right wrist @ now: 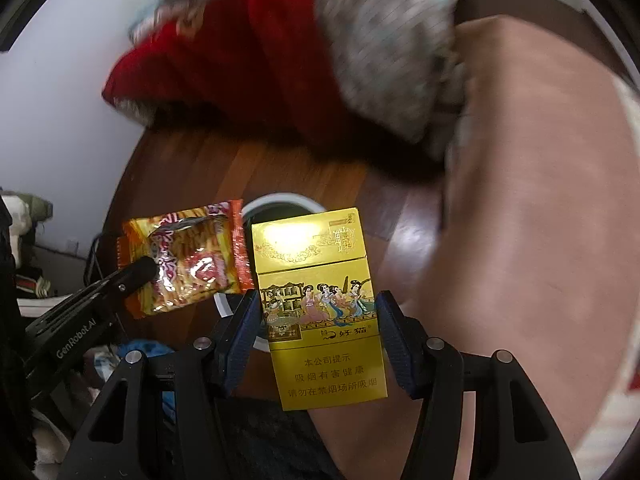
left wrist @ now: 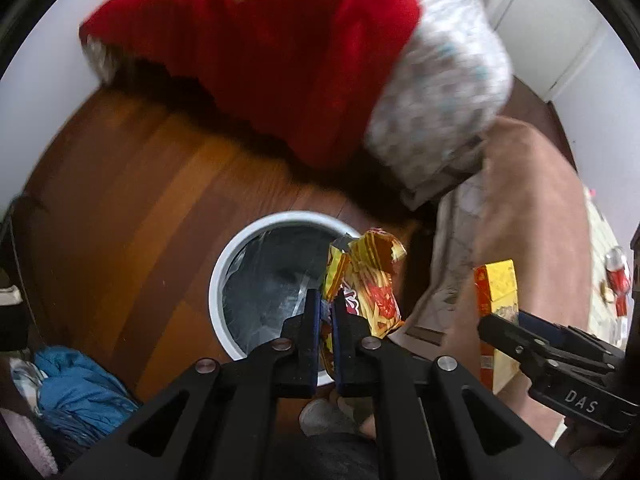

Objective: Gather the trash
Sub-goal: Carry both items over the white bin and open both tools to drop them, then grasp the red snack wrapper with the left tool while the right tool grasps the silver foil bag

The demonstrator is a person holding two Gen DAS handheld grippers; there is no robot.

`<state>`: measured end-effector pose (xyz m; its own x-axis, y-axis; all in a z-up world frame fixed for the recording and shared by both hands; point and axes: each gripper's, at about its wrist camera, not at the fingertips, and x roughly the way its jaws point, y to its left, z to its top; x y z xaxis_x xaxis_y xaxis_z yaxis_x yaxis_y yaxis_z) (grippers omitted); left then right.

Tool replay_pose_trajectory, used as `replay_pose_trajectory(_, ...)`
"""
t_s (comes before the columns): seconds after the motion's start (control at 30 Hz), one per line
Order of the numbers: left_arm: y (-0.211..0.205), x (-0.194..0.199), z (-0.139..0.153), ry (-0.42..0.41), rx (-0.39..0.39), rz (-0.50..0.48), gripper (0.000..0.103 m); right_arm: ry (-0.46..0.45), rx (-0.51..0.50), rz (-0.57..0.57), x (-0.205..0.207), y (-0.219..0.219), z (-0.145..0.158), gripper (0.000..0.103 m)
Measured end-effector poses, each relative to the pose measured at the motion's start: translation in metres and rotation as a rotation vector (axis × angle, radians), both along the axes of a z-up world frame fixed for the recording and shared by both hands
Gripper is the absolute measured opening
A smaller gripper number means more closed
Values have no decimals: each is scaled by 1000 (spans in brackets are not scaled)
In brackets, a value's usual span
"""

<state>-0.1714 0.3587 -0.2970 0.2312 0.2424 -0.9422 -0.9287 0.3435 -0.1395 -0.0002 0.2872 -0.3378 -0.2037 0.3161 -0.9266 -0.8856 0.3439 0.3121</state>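
The snack wrapper [left wrist: 362, 280], yellow and orange and crinkled, is pinched at its lower edge in the left claw [left wrist: 327, 320], whose jaws are clenched tight on the foil; the rest of the wrapper stands up and out past the fingertips. It hangs over the right rim of the bin [left wrist: 224, 264], a round white bin with a dark liner that stands on the wooden floor [left wrist: 132, 208] directly below the claw. In the right wrist view the same wrapper [right wrist: 188, 260] shows its printed face, held up beside the box, with the left claw [right wrist: 140, 272] reaching in from the left. The cigarette box [right wrist: 320, 304], yellow with painted figures and printed lettering, stands upright in the right claw [right wrist: 318, 316], the blue pads pressing its two narrow sides about halfway up. Behind the box's top edge a small arc of the bin [right wrist: 280, 200] shows. In the left wrist view the box [left wrist: 496, 284] and the right claw [left wrist: 504, 320] sit to the right of the wrapper, near it but apart. Above the floor lies a heap of red fabric [left wrist: 280, 60] with a pale patterned cloth [left wrist: 440, 80] next to it, both blurred. A tan cloth [left wrist: 532, 200] fills the right side. A blue cloth [left wrist: 80, 384] lies at lower left on the floor.
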Motion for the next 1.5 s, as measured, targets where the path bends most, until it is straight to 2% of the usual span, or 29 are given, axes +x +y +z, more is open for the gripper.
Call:
replay_pose_trajectory(0.13, 24, -16, -40, 3, -89, 37, 5, 1, -74, 52, -18, 30, -43, 60)
replay_pose_trajectory(0.23, 37, -26, -67, 26, -138, 86, 13, 21, -125, 71, -25, 47, -73, 60)
replay_pose_trajectory(0.27, 40, -33, -76, 36, -156, 111, 31, 30, -141, 75, -25, 53, -84, 60)
replay_pose_trajectory(0.3, 41, -38, -80, 33, -161, 130, 61, 40, -150, 83, -25, 58, -92, 61)
replay_pose_trajectory(0.37, 42, -48, -84, 35, -161, 165, 91, 47, -172, 96, -28, 64, -104, 61)
replay_pose_trajectory(0.43, 40, -57, -86, 55, -164, 186, 92, 69, -176, 104, -28, 69, -113, 64)
replay_pose_trajectory(0.5, 38, -64, -85, 75, -160, 203, 96, 87, -170, 104, -27, 72, -115, 82)
replay_pose_trajectory(0.57, 39, -65, -84, 87, -143, 212, 98, 96, -158, 107, -26, 74, -114, 91)
replay_pose_trajectory(0.7, 30, -74, -69, 112, -73, 240, 98, 81, -152, 123, -31, 79, -108, 103)
replay_pose_trajectory(0.9, 15, -75, -51, 139, -30, 246, 98, -81, -190, 187, -47, 68, -87, 103)
replay_pose_trajectory(1.03, 2, -71, -41, 156, -10, 223, 98, -141, -189, 213, -52, 52, -74, 103)
replay_pose_trajectory(1.33, -22, -63, -9, 146, 34, 191, 98, -177, -133, 186, -48, 27, -36, 103)
replay_pose_trajectory(1.5, -36, -62, 16, 131, 68, 178, 98, -176, -70, 166, -44, 7, -2, 103)
